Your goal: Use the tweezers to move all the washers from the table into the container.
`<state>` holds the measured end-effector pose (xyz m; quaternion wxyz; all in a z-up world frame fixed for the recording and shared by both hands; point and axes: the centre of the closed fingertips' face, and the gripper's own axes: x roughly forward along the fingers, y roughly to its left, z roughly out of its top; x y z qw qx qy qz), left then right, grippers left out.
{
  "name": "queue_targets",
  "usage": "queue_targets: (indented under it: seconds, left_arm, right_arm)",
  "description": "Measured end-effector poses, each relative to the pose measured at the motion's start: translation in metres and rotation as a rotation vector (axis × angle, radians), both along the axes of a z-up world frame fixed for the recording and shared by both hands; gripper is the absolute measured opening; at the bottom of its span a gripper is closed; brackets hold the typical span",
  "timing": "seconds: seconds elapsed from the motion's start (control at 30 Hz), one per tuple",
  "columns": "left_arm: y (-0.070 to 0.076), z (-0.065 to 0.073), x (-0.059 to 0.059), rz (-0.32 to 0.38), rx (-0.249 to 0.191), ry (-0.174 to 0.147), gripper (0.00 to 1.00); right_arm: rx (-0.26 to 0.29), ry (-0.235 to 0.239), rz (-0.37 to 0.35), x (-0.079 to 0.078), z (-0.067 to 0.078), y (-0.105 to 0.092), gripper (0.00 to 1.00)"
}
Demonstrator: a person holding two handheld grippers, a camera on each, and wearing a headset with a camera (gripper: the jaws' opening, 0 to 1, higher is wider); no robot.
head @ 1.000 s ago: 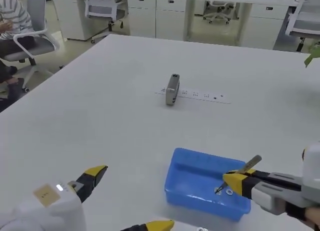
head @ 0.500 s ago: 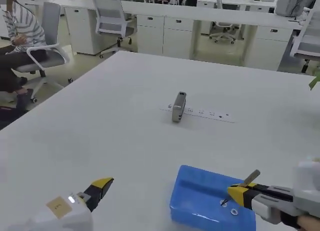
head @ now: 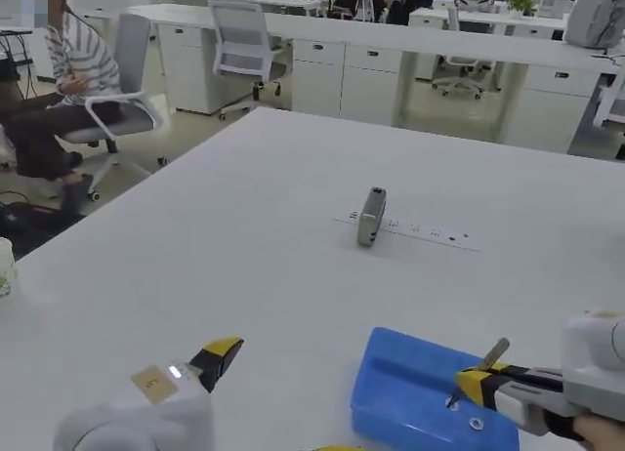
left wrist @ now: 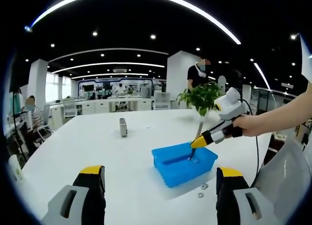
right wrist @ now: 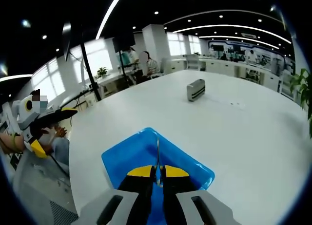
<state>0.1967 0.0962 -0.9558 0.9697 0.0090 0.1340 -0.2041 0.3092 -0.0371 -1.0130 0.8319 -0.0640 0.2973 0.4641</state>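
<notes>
A blue container (head: 410,385) sits on the white table near its front edge. My right gripper (head: 477,384) is shut on metal tweezers (head: 493,353), whose tips point down into the container, next to a washer (head: 476,424) lying inside. In the right gripper view the jaws (right wrist: 157,170) pinch the tweezers (right wrist: 157,152) above the container (right wrist: 131,157). My left gripper (head: 276,400) is open and holds nothing, left of the container. In the left gripper view two washers (left wrist: 202,190) lie on the table in front of the container (left wrist: 170,169).
A grey block (head: 370,217) stands on a flat white strip (head: 430,233) mid-table. Office chairs, desks and a seated person (head: 68,70) are beyond the table's far edge. A potted plant (left wrist: 202,96) stands at the table's far side.
The head camera has tilted up, so table and container sit lower in the picture. The right gripper still holds the tweezers over the container. The left gripper stays open.
</notes>
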Motion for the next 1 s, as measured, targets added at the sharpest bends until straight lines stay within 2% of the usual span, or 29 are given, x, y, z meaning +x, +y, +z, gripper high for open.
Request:
queue_targets:
  seconds: [0.13,0.3,0.67,1.0]
  left_arm:
    - [0.001,0.000,0.000,0.005,0.002,0.002,0.97]
    - [0.000,0.000,0.000,0.000,0.013,-0.001,0.97]
    - [0.000,-0.002,0.000,-0.002,0.023,0.005,0.96]
    - [-0.002,-0.003,-0.002,-0.012,0.030,0.010,0.96]
  right_arm:
    - [-0.035,-0.003,-0.005,0.004,-0.007,-0.004,0.03]
    - [-0.109,-0.024,0.023,0.003,-0.017,-0.009,0.03]
    - [-0.148,-0.033,0.054,0.001,-0.023,-0.007,0.03]
    - [-0.159,-0.047,0.055,0.000,-0.023,-0.007,0.03]
